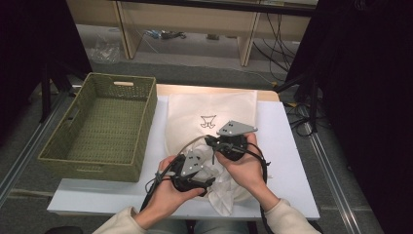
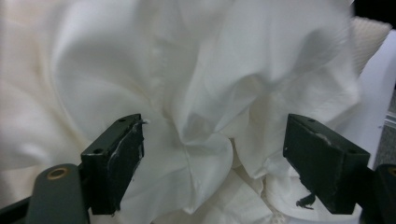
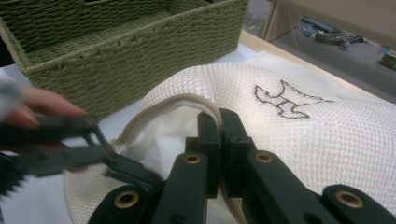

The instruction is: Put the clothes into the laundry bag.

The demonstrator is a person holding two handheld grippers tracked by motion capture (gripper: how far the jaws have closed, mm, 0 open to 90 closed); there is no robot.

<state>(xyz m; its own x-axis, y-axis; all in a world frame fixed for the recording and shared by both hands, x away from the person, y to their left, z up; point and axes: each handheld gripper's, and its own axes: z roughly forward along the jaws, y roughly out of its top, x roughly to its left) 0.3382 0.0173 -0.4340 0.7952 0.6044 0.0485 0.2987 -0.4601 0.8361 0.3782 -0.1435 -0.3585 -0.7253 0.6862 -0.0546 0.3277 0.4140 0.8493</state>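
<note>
A cream mesh bag (image 1: 214,109) with a dark embroidered logo lies on the white table (image 1: 292,161), its mouth toward me. My right gripper (image 3: 219,119) is shut on the bag's tan-edged rim (image 3: 187,99) and holds it lifted; in the high view this gripper (image 1: 210,141) sits at the bag's mouth. A crumpled white cloth (image 1: 221,187) spills from the mouth toward the table's front edge. My left gripper (image 2: 215,126) is open, its jaws wide on either side of a fold of the white cloth (image 2: 201,70). From above, the left gripper (image 1: 207,181) is pressed against the cloth.
An empty green woven basket (image 1: 92,168) stands on the table's left side, close to the bag; its wall (image 3: 116,46) rises just behind the bag's rim. Bare table lies to the right of the bag. Shelving and cables sit on the floor beyond the table.
</note>
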